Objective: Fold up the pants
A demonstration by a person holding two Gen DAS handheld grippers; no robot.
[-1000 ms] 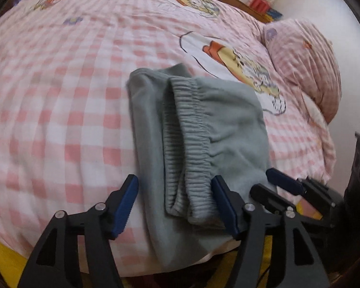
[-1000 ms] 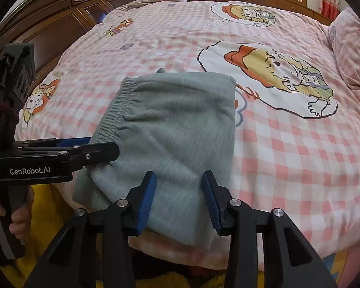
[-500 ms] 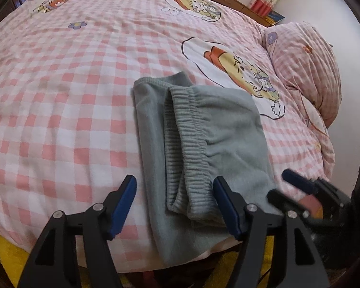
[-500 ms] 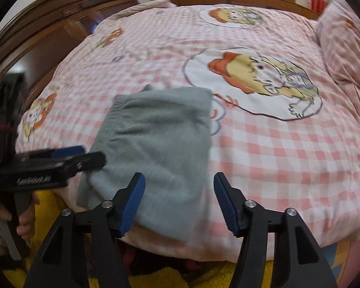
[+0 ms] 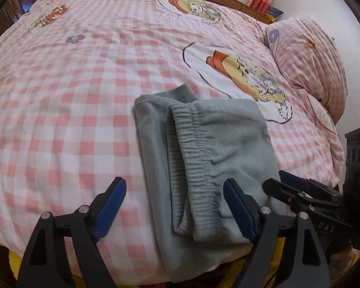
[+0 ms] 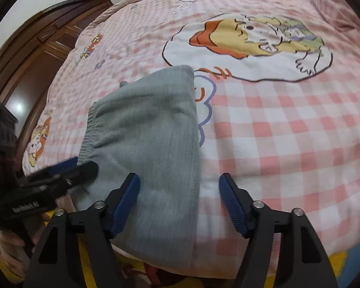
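Grey-green pants [image 5: 204, 158] lie folded in a compact stack at the near edge of the bed, the elastic waistband facing left. They also show in the right wrist view [image 6: 151, 148]. My left gripper [image 5: 177, 207] is open, its jaws straddling the near waistband end just above the cloth. My right gripper [image 6: 180, 200] is open over the stack's near right edge, holding nothing. The right gripper shows in the left wrist view [image 5: 290, 187], and the left gripper shows in the right wrist view [image 6: 69, 170].
The bed carries a pink checked cover [image 5: 60, 96] with cartoon prints [image 6: 252, 38]. A pink pillow [image 5: 309, 57] lies at the right. A dark wooden headboard [image 6: 43, 48] stands at the left. Yellow bedding [image 6: 336, 256] hangs below the near edge.
My right gripper has opened wider and drawn back to the right of the stack. My left gripper has pulled back and risen a little. The pants have stayed in place.
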